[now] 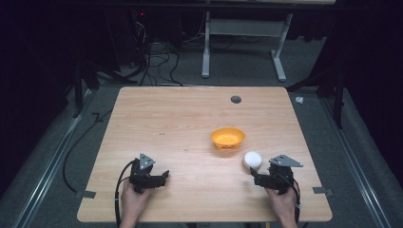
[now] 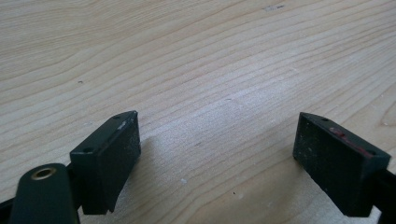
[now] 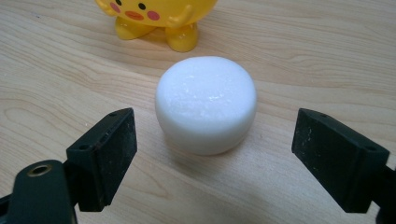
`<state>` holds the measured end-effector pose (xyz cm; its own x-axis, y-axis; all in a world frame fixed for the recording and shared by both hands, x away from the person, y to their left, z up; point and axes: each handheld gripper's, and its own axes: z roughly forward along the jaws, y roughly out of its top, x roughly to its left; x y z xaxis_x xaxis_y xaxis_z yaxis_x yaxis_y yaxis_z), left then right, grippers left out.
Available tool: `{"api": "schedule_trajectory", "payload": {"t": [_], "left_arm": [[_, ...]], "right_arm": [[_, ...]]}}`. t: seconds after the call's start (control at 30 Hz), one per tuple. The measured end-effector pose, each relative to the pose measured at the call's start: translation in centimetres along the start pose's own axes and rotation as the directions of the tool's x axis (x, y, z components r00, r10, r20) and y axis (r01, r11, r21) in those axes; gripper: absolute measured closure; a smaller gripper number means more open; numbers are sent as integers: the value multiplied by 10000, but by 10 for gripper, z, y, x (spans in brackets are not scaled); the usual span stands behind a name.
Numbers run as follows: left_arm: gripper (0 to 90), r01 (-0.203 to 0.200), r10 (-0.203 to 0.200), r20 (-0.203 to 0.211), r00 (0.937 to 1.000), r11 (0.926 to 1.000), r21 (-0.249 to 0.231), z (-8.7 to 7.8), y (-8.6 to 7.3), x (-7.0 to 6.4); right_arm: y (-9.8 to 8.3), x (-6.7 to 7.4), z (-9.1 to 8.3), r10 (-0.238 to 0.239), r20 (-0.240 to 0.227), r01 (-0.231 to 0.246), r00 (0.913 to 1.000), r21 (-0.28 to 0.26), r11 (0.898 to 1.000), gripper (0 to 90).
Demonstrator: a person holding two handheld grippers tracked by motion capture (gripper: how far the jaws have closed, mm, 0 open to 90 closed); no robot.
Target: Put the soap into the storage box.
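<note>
text: none legible | labels: none | numbers: none | signs: none

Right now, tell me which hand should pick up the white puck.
Right. The right gripper is open with the white puck just ahead of its jaws, beside the yellow bowl. The left gripper faces bare table, far off.

Lab or test room, staged for recording. Bare wooden table (image 1: pixel 190 118) with a cable hole (image 1: pixel 235 99) at the far side, standing on grey carpet (image 1: pixel 328 128). Dark surroundings beyond. Tangle of black cables (image 1: pixel 154 59) on the floor at far left. White metal bench frame (image 1: pixel 242 45) behind the table. Metal floor rails (image 1: pixel 54 156) along left and right sides.
</note>
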<state>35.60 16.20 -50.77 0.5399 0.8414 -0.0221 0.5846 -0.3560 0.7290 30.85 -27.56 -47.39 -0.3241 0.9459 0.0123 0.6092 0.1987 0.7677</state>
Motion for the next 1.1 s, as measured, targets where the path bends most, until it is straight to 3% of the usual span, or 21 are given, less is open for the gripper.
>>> {"api": "schedule_trajectory", "payload": {"t": [0.63, 1.1], "left_arm": [[154, -2, 2, 3, 10000, 10000, 2, 0, 0, 0], [154, 4, -4, 6, 10000, 10000, -11, 0, 0, 0]], "right_arm": [[19, 6, 23, -239, -113, 244, 9996, 411, 9989, 137], [20, 6, 42, -235, 57, 228, 9997, 968, 9950, 138]]}}
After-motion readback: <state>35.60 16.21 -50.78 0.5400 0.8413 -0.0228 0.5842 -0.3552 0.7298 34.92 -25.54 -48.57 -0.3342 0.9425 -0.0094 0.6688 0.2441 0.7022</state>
